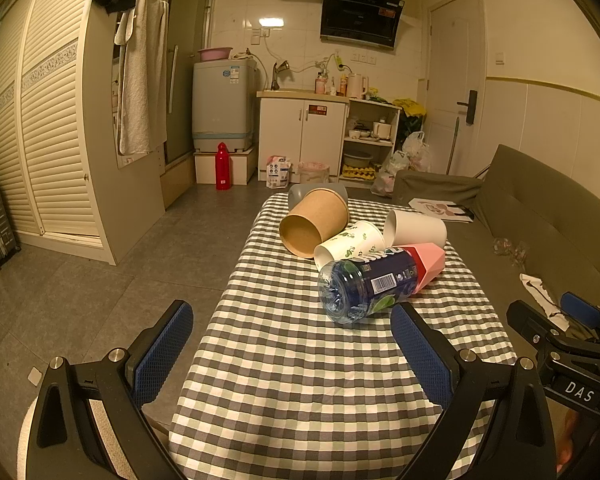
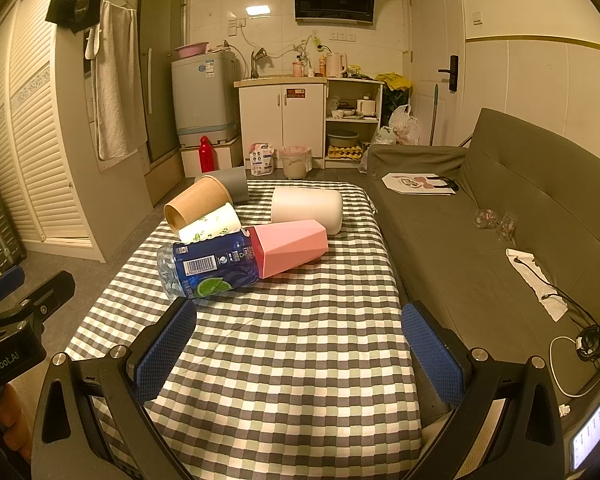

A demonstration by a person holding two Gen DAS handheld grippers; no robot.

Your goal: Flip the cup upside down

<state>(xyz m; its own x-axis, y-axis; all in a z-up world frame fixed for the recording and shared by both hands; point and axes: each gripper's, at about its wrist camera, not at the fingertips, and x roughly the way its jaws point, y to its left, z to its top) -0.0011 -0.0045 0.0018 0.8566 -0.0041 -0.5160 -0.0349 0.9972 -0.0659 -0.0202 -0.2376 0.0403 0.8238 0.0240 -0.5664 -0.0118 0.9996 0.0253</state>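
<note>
Several cups lie on their sides on the checked table [image 1: 292, 360] [image 2: 292, 360]: a brown paper cup [image 1: 314, 222] [image 2: 198, 204], a leaf-print paper cup [image 1: 350, 244] [image 2: 212, 224], a white cup [image 1: 416, 228] [image 2: 306, 208], a pink faceted cup [image 1: 426, 264] [image 2: 292, 246] and a grey cup [image 1: 296, 194] [image 2: 232, 182]. A blue-labelled plastic bottle [image 1: 364, 286] [image 2: 206, 270] lies with its neck inside the pink cup. My left gripper [image 1: 292, 344] is open and empty, short of the bottle. My right gripper [image 2: 298, 340] is open and empty, near the table's front.
A grey sofa [image 2: 480, 220] runs along the table's right side, with a paper bag [image 2: 418, 184], a cloth and cables on it. The floor drops away left of the table. Kitchen cabinets [image 1: 304, 136] and a washing machine [image 1: 222, 104] stand far behind.
</note>
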